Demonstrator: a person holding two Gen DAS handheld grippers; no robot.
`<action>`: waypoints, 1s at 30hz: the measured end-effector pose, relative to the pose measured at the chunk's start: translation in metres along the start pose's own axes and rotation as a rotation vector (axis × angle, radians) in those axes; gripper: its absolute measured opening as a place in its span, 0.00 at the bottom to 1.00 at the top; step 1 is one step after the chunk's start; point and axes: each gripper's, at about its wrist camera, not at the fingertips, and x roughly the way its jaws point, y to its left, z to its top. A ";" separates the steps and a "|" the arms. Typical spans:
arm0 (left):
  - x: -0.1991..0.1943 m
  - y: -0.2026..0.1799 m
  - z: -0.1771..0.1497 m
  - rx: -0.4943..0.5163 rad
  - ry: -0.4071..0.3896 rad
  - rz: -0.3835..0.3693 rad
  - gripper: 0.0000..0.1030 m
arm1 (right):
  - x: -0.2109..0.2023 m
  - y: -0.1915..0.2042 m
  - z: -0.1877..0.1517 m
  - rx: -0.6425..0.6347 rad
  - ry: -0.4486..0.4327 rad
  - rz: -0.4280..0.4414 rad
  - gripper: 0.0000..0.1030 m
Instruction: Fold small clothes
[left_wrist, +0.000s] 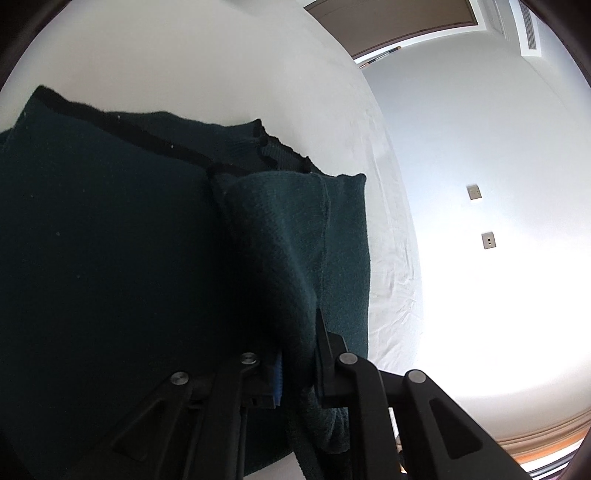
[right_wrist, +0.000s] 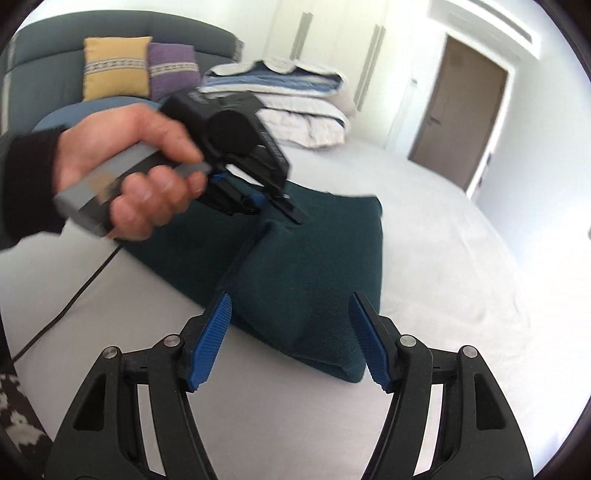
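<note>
A dark green knit garment (right_wrist: 303, 266) lies partly folded on the white bed sheet (right_wrist: 461, 258). In the left wrist view the garment (left_wrist: 110, 258) fills the left half, with a fold of it pinched between the left gripper's (left_wrist: 299, 354) fingers. The left gripper (right_wrist: 273, 206) also shows in the right wrist view, held by a hand (right_wrist: 129, 170) over the garment's far side. My right gripper (right_wrist: 291, 332) is open and empty, its blue pads (right_wrist: 210, 339) spread just above the garment's near corner.
Folded quilts (right_wrist: 291, 99) are stacked at the far side of the bed. Yellow (right_wrist: 114, 66) and purple (right_wrist: 171, 68) cushions lean on a dark headboard. A black cable (right_wrist: 62, 310) runs across the sheet at left. A brown door (right_wrist: 465, 110) stands at right.
</note>
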 end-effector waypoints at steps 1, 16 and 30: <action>-0.004 -0.001 0.001 0.013 0.003 0.012 0.13 | -0.003 0.006 0.001 -0.021 -0.005 -0.018 0.62; -0.101 0.052 0.022 0.065 -0.031 0.138 0.13 | 0.033 0.094 0.031 -0.268 -0.010 0.013 0.18; -0.114 0.104 0.021 0.052 -0.022 0.166 0.13 | 0.038 0.142 0.022 -0.345 0.013 0.186 0.14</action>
